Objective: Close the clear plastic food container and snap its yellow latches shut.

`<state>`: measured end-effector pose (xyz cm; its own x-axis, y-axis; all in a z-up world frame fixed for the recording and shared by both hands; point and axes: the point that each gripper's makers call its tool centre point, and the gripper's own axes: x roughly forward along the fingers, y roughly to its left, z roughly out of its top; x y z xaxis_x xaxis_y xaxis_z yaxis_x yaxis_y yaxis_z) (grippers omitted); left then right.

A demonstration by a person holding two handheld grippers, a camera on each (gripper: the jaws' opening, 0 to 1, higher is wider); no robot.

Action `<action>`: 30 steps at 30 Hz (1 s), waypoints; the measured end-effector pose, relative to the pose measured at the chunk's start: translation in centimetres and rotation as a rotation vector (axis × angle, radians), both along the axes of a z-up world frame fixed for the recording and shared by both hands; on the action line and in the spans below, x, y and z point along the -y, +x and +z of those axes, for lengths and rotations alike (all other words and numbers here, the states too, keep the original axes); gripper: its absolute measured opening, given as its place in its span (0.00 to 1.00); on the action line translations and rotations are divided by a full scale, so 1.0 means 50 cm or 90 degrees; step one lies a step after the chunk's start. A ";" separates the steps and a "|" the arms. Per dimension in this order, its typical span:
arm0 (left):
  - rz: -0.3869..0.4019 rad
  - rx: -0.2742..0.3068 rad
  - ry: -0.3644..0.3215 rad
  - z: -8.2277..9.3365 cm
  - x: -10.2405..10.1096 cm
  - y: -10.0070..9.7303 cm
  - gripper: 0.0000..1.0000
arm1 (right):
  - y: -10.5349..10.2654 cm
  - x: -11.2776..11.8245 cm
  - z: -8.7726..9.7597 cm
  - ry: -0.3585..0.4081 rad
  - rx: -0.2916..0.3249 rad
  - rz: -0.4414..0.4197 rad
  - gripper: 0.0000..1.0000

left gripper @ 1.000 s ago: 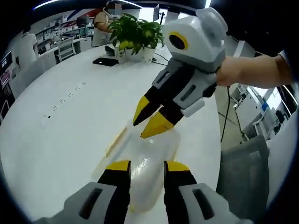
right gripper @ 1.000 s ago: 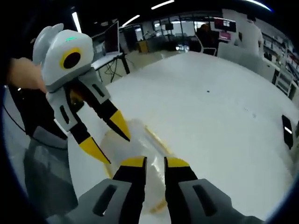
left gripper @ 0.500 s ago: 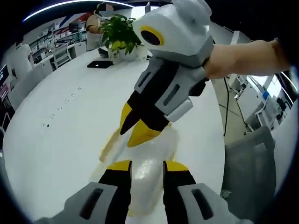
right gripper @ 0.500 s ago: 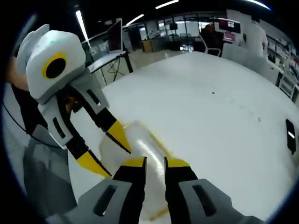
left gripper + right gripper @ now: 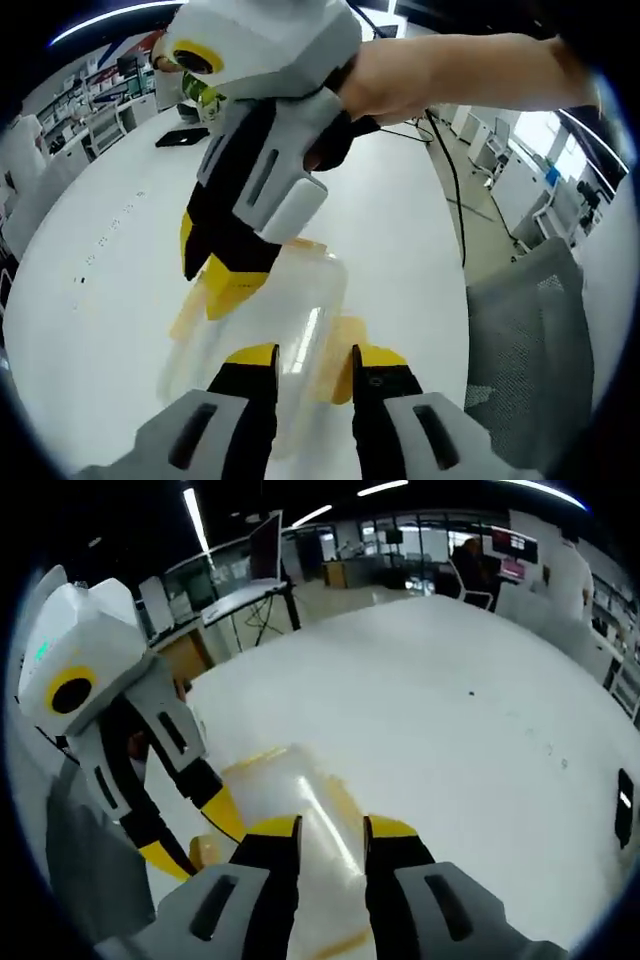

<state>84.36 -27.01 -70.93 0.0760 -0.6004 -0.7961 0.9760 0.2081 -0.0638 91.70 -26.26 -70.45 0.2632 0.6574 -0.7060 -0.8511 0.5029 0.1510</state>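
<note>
The clear plastic container (image 5: pixel 300 300) lies on the white table (image 5: pixel 90 200), lid on, with yellow latches (image 5: pixel 340 345) along its sides. My left gripper (image 5: pixel 315 357) is open, its jaws low over the container's near end. The right gripper (image 5: pixel 222 275) comes down from above, held by a hand, with its yellow tips on the container's far left edge. In the right gripper view, the container (image 5: pixel 300 785) sits just ahead of my right gripper (image 5: pixel 332 828), which is open. The left gripper (image 5: pixel 195 837) reaches in from the left, jaws parted beside a yellow latch (image 5: pixel 205 850).
A dark phone (image 5: pixel 183 137) lies far back on the table (image 5: pixel 450 700), and another dark device (image 5: pixel 626 820) sits at the table's right edge. A grey mesh chair (image 5: pixel 530 340) stands beside the table. Desks and monitors fill the office behind.
The right gripper has swung over the container toward its far left edge, and its jaws have parted slightly. Both cameras have shifted. A yellow latch now shows by my left gripper's right jaw.
</note>
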 end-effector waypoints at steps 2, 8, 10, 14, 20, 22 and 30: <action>-0.009 0.012 0.001 0.000 0.000 0.000 0.22 | -0.001 -0.001 -0.003 -0.001 -0.004 0.010 0.22; -0.058 0.076 0.028 -0.003 0.003 -0.003 0.23 | 0.005 0.000 -0.004 -0.003 -0.007 0.022 0.24; -0.073 0.094 0.036 -0.006 0.005 -0.004 0.24 | 0.006 -0.001 -0.004 -0.004 -0.008 0.026 0.25; -0.098 0.140 0.054 -0.008 0.008 -0.002 0.26 | 0.007 -0.001 -0.005 -0.008 -0.007 0.038 0.25; -0.113 0.170 0.068 -0.014 0.014 -0.003 0.28 | -0.001 -0.008 -0.007 -0.007 -0.026 0.083 0.27; -0.120 0.182 0.076 -0.018 0.015 -0.002 0.28 | -0.005 -0.011 -0.010 -0.006 -0.031 0.102 0.27; -0.129 0.205 0.093 -0.022 0.013 -0.001 0.27 | -0.004 -0.009 -0.025 -0.037 -0.051 0.160 0.27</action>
